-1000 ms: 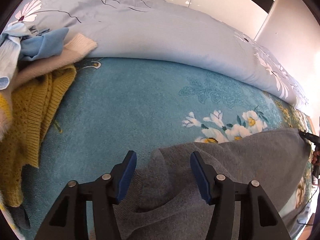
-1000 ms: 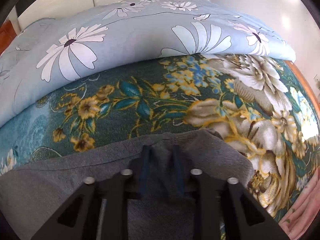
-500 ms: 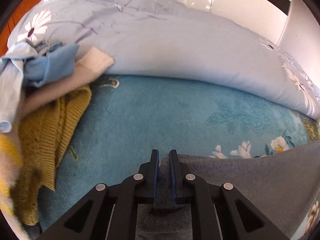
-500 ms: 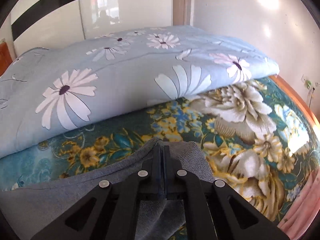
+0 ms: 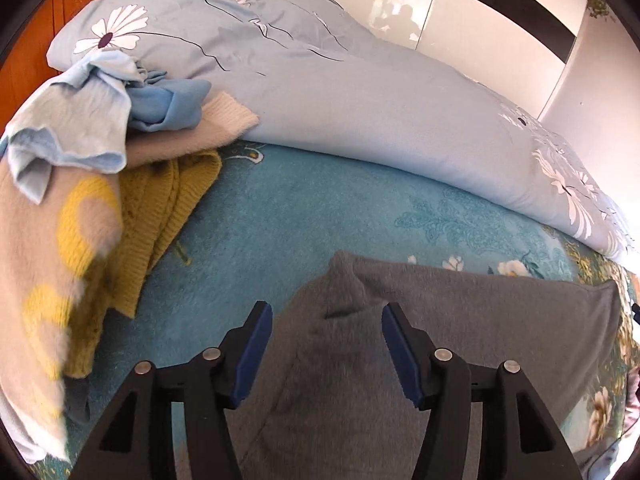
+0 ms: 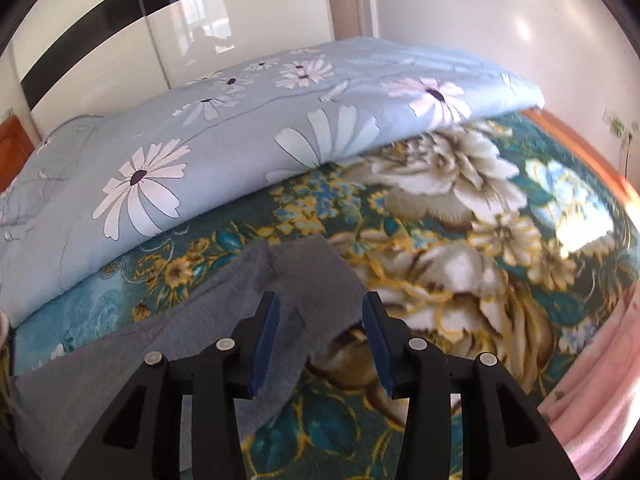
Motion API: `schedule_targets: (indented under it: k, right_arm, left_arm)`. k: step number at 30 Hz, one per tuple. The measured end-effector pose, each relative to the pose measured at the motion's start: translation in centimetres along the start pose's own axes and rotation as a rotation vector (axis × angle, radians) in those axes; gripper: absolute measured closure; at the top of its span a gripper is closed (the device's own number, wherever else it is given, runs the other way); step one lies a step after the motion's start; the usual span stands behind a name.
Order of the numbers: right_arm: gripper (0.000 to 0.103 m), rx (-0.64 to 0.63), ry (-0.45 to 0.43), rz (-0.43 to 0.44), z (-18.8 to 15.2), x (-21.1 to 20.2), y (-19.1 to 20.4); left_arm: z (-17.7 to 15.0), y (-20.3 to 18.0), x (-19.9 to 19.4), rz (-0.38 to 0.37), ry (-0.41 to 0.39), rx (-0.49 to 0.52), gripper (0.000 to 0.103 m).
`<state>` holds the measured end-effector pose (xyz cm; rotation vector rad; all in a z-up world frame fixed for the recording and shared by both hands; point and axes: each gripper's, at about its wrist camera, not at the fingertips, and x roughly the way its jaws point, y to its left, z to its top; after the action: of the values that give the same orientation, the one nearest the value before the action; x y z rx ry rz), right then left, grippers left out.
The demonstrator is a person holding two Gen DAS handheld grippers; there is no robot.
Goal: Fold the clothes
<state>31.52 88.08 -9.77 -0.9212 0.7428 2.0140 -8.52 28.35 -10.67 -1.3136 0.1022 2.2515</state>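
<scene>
A grey garment point(image 5: 460, 320) lies spread on the floral blanket; it also shows in the right wrist view point(image 6: 192, 328). My left gripper point(image 5: 326, 320) is open, its blue pads on either side of the garment's raised left corner, not clamping it. My right gripper point(image 6: 320, 312) is open over the garment's right corner, which lies folded between the fingers. Both grippers hold nothing.
A pile of clothes point(image 5: 80, 208) lies at the left: mustard knit, beige fuzzy piece, light blue fabric. A folded blue daisy quilt point(image 5: 360, 100) runs along the back, also in the right wrist view point(image 6: 240, 128). Pink fabric point(image 6: 592, 400) lies at the right edge.
Both grippers were shut on the grey garment's corners half a second ago and have now opened, letting the corners drop onto the blanket.
</scene>
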Motion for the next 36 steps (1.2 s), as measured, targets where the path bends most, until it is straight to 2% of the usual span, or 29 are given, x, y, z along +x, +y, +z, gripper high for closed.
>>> schedule_targets:
  k: [2, 5, 10, 12, 14, 15, 17, 18, 22, 24, 28, 32, 35, 36]
  right_arm:
    - [0.058, 0.085, 0.061, 0.028, -1.2, 1.4, -1.7]
    - [0.058, 0.219, 0.103, 0.153, -2.5, 3.3, -2.9]
    - [0.058, 0.319, 0.065, 0.307, -2.6, 3.0, -2.6]
    - [0.058, 0.309, 0.04, 0.309, -2.5, 2.5, -2.3]
    - [0.058, 0.273, 0.071, 0.287, -2.5, 3.2, -1.6]
    - [0.064, 0.257, 0.095, 0.256, -2.6, 3.8, -1.3]
    - [0.084, 0.254, 0.109, 0.22, -2.8, 4.5, -1.1]
    - [0.1, 0.259, 0.105, 0.232, -2.8, 4.5, -1.1]
    - [0.102, 0.229, 0.006, 0.166, -1.7, 2.2, -1.6]
    - [0.102, 0.243, -0.002, 0.135, -1.2, 2.0, -2.3]
    - [0.101, 0.195, 0.053, 0.079, -1.8, 3.2, -1.5]
    - [0.099, 0.183, 0.022, 0.111, -1.7, -0.5, -0.9]
    - [0.083, 0.089, -0.037, 0.131, -2.4, -6.6, 0.3]
    - [0.073, 0.051, -0.05, 0.159, -3.1, -8.8, 0.8]
  left_arm:
    - [-1.3, 0.4, -0.5, -0.004, 0.011, -0.009, 0.042]
    - [-2.8, 0.9, -1.3, -0.008, 0.018, -0.024, 0.042]
    - [-3.7, 1.8, -3.0, 0.002, -0.005, -0.051, 0.042]
    - [-3.9, 2.1, -3.5, -0.011, -0.019, -0.07, 0.042]
    - [-4.0, 2.2, -3.5, -0.022, -0.022, -0.079, 0.042]
    - [-4.1, 2.2, -3.4, -0.023, -0.02, -0.082, 0.042]
    - [-4.3, 2.1, -3.2, -0.022, -0.01, -0.088, 0.042]
    - [-4.5, 2.1, -3.2, -0.023, -0.005, -0.091, 0.042]
    - [-4.9, 2.4, -3.9, -0.012, -0.004, -0.077, 0.042]
    - [-5.2, 2.5, -4.4, 0.002, -0.006, -0.073, 0.042]
    - [-5.9, 2.9, -5.7, 0.001, -0.005, -0.102, 0.042]
    - [-6.9, 2.8, -8.2, -0.027, -0.018, -0.122, 0.042]
    - [-8.5, 3.1, -10.4, -0.034, -0.029, -0.126, 0.038]
    - [-9.4, 3.5, -10.8, -0.036, -0.026, -0.136, 0.036]
